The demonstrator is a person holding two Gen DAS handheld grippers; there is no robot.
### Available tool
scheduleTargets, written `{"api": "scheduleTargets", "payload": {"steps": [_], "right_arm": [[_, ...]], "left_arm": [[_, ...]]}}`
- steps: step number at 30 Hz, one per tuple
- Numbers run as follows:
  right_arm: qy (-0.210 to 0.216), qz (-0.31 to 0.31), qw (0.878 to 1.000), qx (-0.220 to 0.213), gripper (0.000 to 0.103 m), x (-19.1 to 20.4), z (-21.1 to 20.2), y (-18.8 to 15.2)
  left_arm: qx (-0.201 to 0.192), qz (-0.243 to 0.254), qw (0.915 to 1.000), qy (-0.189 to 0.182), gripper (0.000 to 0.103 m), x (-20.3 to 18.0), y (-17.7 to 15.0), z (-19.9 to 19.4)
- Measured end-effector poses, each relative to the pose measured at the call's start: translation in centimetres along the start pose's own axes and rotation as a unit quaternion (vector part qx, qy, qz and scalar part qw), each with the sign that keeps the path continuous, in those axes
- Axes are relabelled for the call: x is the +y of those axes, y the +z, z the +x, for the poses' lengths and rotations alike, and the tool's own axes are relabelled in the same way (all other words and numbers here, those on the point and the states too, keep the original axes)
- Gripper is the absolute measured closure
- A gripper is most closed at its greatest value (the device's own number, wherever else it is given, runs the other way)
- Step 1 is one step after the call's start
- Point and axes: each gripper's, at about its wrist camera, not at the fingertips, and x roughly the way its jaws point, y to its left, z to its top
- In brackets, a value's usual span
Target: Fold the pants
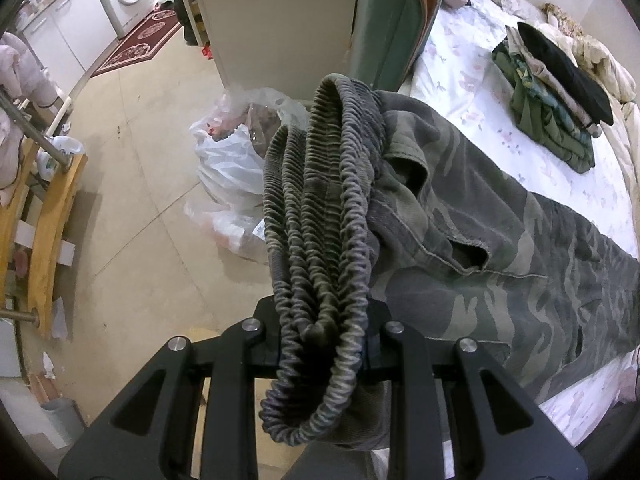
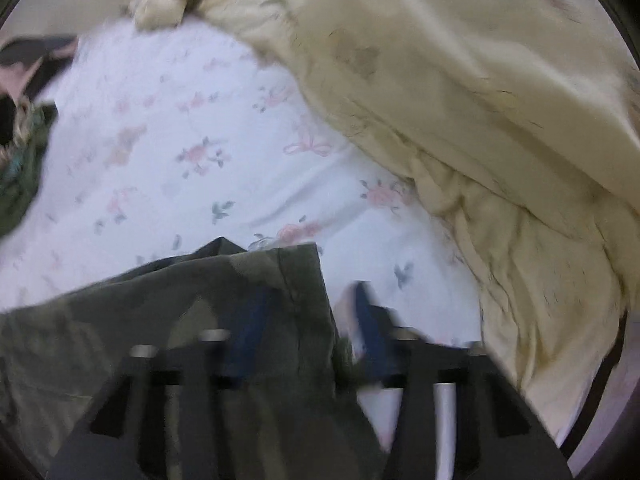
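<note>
The camouflage pants point(image 1: 500, 248) lie stretched across the floral bed sheet point(image 1: 472, 72). My left gripper point(image 1: 320, 340) is shut on the bunched elastic waistband point(image 1: 320, 200), which it holds up over the bed's edge. In the blurred right wrist view, the hem end of a pant leg point(image 2: 256, 292) lies between the fingers of my right gripper point(image 2: 308, 320). Its blue pads point(image 2: 370, 320) stand apart on either side of the hem, so it looks open around the fabric.
A stack of folded clothes point(image 1: 556, 92) sits on the bed's far side. A cream quilt point(image 2: 460, 92) is heaped at the right. White plastic bags point(image 1: 236, 152) lie on the floor beside the bed, near a white cabinet point(image 1: 272, 20). Wooden chairs point(image 1: 52, 216) stand at left.
</note>
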Motion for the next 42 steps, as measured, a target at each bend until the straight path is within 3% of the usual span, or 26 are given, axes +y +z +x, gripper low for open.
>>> {"api": "scheduleTargets", "payload": {"steps": [3,5,6,9,10,11,12,13,16,17,18,21,23,24,27,29,30,32,34,35,36,39,41,42], "right_arm": [[0.007,-0.016,0.998,-0.059,0.097,0.1,-1.4,1.3],[0.012,-0.007,0.998,-0.068,0.097,0.1,-1.3,2.0],[0.006,-0.014,0.998,-0.060,0.097,0.3,-0.6,2.2],[-0.020,-0.045,0.999,0.022,0.090,1.2,3.3,2.2],[-0.030,-0.050,0.998,0.018,0.077,1.1,3.2,2.0],[-0.046,-0.047,0.998,0.005,0.050,0.7,2.6,1.8],[-0.066,-0.036,0.997,-0.006,0.038,0.3,1.8,1.8],[-0.067,-0.017,0.997,-0.024,0.033,-0.5,0.6,1.8],[-0.003,0.065,0.995,-0.072,0.037,-2.6,-3.6,0.7],[0.039,0.082,0.993,-0.070,0.038,-2.4,-4.3,0.1],[0.087,0.077,0.991,-0.064,0.038,-1.4,-4.5,-0.5],[0.143,-0.019,0.989,-0.016,0.041,4.4,-3.5,-1.9],[0.194,-0.052,0.979,0.036,0.043,7.5,-1.8,-3.3],[0.196,-0.071,0.976,0.063,0.043,9.2,-0.7,-4.1],[0.127,-0.101,0.983,0.087,0.049,9.9,1.3,-5.3],[0.102,-0.077,0.988,0.083,0.070,8.5,1.4,-4.7],[0.076,-0.059,0.992,0.082,0.072,7.5,1.4,-4.3],[-0.041,-0.058,0.995,0.074,0.072,5.2,1.5,-3.9],[-0.100,-0.064,0.990,0.077,0.071,4.2,1.2,-3.9],[-0.098,-0.058,0.991,0.076,0.067,4.4,0.6,-3.9],[-0.078,-0.054,0.993,0.068,0.066,5.2,-0.3,-3.7],[0.031,-0.087,0.995,0.032,0.066,11.8,-4.1,-3.8],[0.139,-0.115,0.983,0.035,0.066,18.7,-6.2,-5.5],[0.198,-0.125,0.971,0.045,0.066,22.2,-7.0,-7.0]], "left_arm": [[0.005,0.007,0.9999,0.009,0.082,-0.4,0.0,0.1],[0.008,0.006,0.9999,0.011,0.082,-0.5,0.1,0.2],[0.011,0.004,0.9999,0.012,0.082,-0.5,0.2,0.3],[0.018,-0.004,0.9997,0.015,0.082,-0.6,0.4,0.5],[0.018,-0.005,0.9997,0.016,0.082,-0.6,0.4,0.5],[0.018,-0.006,0.9997,0.016,0.082,-0.6,0.4,0.5],[0.017,-0.008,0.9997,0.014,0.082,-0.5,0.4,0.4],[0.017,-0.010,0.9997,0.012,0.082,-0.5,0.4,0.4],[0.016,-0.013,0.9998,0.002,0.082,0.1,0.3,0.3],[0.017,-0.014,0.9998,-0.002,0.082,0.2,0.3,0.3],[0.017,-0.015,0.9997,-0.006,0.082,0.6,0.3,0.3],[0.017,-0.019,0.9996,-0.013,0.082,0.9,0.3,0.3],[0.015,-0.016,0.9997,-0.011,0.082,0.8,0.3,0.3],[0.015,-0.013,0.9998,-0.009,0.082,0.8,0.3,0.3],[0.015,-0.010,0.9998,-0.007,0.082,0.8,0.2,0.3],[0.013,-0.012,0.9998,-0.008,0.082,0.7,0.1,0.4],[0.012,-0.013,0.9998,-0.009,0.082,0.6,0.1,0.3],[0.009,-0.011,0.9998,-0.010,0.082,0.5,0.1,0.3],[0.008,-0.010,0.9999,-0.011,0.082,0.5,0.1,0.3],[0.008,-0.008,0.9999,-0.011,0.082,0.4,0.1,0.3],[0.007,-0.007,0.9999,-0.011,0.082,0.5,0.1,0.2],[0.006,-0.010,0.9997,-0.020,0.082,0.7,0.2,0.2],[0.005,-0.016,0.9995,-0.028,0.082,1.0,0.2,0.0],[0.005,-0.018,0.9993,-0.032,0.082,1.1,0.2,0.0]]}}
